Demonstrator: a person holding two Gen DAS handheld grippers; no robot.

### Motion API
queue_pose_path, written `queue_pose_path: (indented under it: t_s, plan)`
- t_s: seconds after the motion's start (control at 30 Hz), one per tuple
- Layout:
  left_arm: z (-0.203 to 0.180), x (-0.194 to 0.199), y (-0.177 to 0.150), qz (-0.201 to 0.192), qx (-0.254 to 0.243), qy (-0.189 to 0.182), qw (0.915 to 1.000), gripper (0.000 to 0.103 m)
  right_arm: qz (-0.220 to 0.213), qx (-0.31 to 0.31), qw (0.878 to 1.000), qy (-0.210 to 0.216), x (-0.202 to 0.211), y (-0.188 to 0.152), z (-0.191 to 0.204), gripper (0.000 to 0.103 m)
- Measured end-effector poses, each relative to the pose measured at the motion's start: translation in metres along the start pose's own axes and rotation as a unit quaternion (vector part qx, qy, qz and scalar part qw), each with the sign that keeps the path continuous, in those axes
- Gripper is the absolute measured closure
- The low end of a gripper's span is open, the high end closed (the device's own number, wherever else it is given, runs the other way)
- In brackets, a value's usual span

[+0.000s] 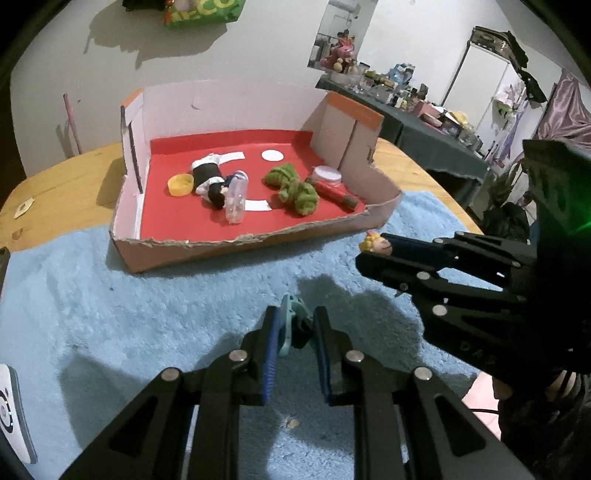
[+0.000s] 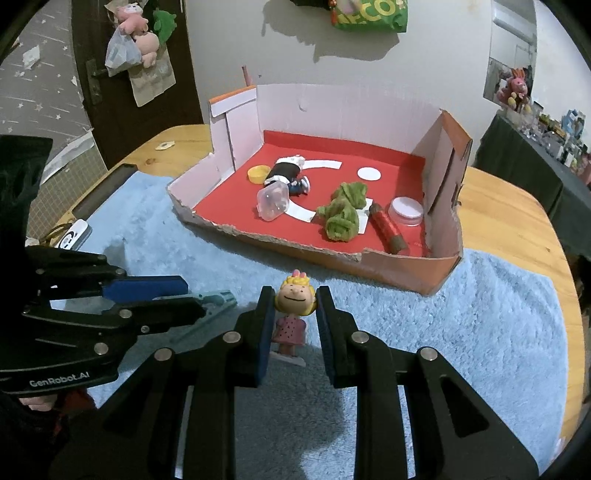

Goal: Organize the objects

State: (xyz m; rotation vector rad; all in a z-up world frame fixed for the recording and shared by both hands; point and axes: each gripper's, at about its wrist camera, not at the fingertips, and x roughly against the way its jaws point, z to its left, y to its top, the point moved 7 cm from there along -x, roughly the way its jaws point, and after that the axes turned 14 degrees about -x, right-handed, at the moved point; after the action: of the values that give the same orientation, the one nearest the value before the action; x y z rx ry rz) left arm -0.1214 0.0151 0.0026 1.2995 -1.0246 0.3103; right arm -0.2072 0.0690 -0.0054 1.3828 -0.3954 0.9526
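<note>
Both claws grip: left claw (image 1: 294, 334) clip (image 1: 290, 321), right claw (image 2: 294, 321) figurine (image 2: 293, 306).

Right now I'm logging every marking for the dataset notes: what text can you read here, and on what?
"GenRobot.AI": left gripper body.
"DAS": right gripper body, rest hidden.
"ECO", partly cut off: green bag on the wall.
Round logo on the white device: unreadable.

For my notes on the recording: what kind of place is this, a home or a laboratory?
Most likely a lived-in home room. Plush toys hang on a dark door, a side table is crowded with knick-knacks, and the work happens on a wooden table.
</note>
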Motion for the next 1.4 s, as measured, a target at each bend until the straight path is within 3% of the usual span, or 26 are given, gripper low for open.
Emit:
queue_pose_path:
  t_s: [0.33,0.4,0.57,0.9,0.93,1.0,1.07,1.1,1.2,1.4]
  plan:
    - [-0.006,0.024,0.015,-0.028,-0.015,0.000,0.9995,0.086,-0.014,0.001,1.000,0.001,0.011,0.008,0.000,0.081]
    - [-0.007,0.028,0.019,-0.031,-0.017,0.001,0.9994,0.100,-0.017,0.001,1.000,0.002,0.014,0.010,0.001,0.081]
    - [-0.005,0.027,0.028,-0.033,-0.019,0.002,0.9993,0.100,-0.023,0.004,1.000,0.001,0.017,0.017,0.002,0.081]
    - [-0.010,0.015,-0.013,0.007,-0.004,-0.043,0.9990,0.100,0.023,0.000,1.000,-0.004,-0.011,-0.009,-0.008,0.081]
    - [-0.014,0.018,-0.016,0.006,-0.007,-0.042,0.9991,0.097,0.033,0.000,0.999,-0.011,-0.018,-0.015,-0.011,0.081]
    - [-0.020,0.024,-0.023,0.004,-0.016,-0.031,0.9994,0.075,0.044,-0.001,0.999,-0.016,-0.025,-0.022,-0.014,0.081]
    - [-0.023,0.026,-0.031,0.005,-0.026,-0.018,0.9995,0.061,0.046,-0.003,0.999,-0.017,-0.028,-0.025,-0.016,0.080]
    - [-0.024,0.027,-0.035,0.007,-0.027,-0.016,0.9995,0.059,0.047,-0.002,0.999,-0.018,-0.029,-0.026,-0.017,0.075]
    - [-0.025,0.024,-0.045,0.018,-0.015,-0.022,0.9995,0.058,0.040,0.000,0.999,-0.028,-0.028,-0.026,-0.020,0.038]
    - [-0.023,-0.002,-0.054,0.041,0.013,0.006,0.9990,0.061,0.039,-0.001,0.999,-0.030,-0.034,-0.026,-0.021,0.039]
